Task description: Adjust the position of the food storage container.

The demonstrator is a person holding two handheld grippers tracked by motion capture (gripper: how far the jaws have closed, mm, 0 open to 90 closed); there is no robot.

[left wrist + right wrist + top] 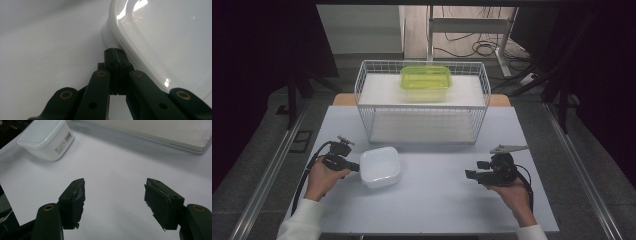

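My left tongs (354, 167) sit pressed together against the white lidded plastic box (380, 166) at its nine o'clock; my right tongs (470, 174) gape apart.

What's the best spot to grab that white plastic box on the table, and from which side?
Probably by the overhanging lid rim of the white box, coming in level from its left side, where the left gripper already sits with jaws together against that edge. The rim juts out past the wall, so thin jaws can pinch it; the body looks too wide.

Wire rack (422, 107) blocks table's (437, 200) far half; near half open beside white box (380, 166).
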